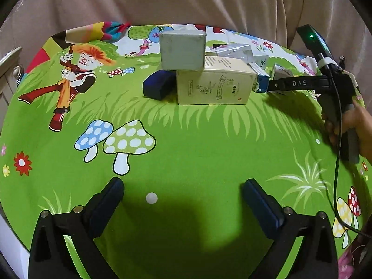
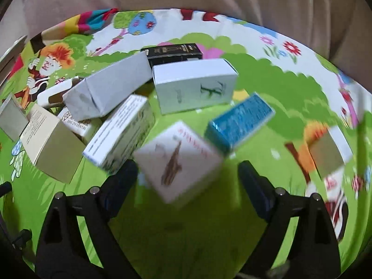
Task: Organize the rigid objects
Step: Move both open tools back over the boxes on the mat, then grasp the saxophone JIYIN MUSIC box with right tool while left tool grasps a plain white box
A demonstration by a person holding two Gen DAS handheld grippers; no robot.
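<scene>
In the left wrist view my left gripper [image 1: 183, 186] stands open low over the green cloth, with nothing between its fingers. Farther back, a grey box [image 1: 183, 50] rests on a cream box [image 1: 215, 86], and a dark blue box [image 1: 158, 86] lies at their left. In the blurred right wrist view my right gripper [image 2: 188, 167] is open over a jumble of boxes. A white box with a brown drawing [image 2: 179, 160] lies tilted between its fingers, close to the left finger and apart from the right one. A blue box [image 2: 239, 121] lies just beyond.
Behind these lie a white box with a green mark [image 2: 195, 86], a long grey box [image 2: 109, 90], a black box [image 2: 173, 51] and a printed white box [image 2: 121, 130]. A hand [image 1: 348, 125] grips the right tool's handle. A beige curtain hangs behind the round table [image 1: 197, 144].
</scene>
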